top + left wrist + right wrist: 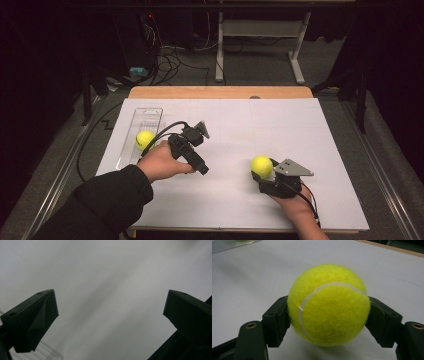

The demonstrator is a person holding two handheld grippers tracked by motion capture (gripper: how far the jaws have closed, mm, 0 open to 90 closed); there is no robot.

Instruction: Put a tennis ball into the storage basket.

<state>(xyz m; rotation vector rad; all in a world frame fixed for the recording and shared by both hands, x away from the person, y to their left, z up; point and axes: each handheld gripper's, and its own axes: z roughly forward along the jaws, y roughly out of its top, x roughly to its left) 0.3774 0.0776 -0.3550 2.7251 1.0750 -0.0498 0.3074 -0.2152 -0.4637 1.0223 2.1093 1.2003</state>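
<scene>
A yellow tennis ball (261,166) rests on the white sheet right of centre, and my right gripper (263,172) is shut on it from the near side. In the right gripper view both black jaws press against the sides of the ball (328,305). A second tennis ball (145,138) lies in the clear tray (150,117) at the left. My left gripper (201,167) is held just right of that tray, over bare sheet. Its jaws stand wide open with nothing between them (110,312). A corner of the tray (47,350) shows beside the left jaw.
The white sheet (280,125) covers most of the wooden table (220,92), and its far and right parts are bare. Cables trail from both grippers. Beyond the table are a dark floor, cables and the legs of a desk (297,60).
</scene>
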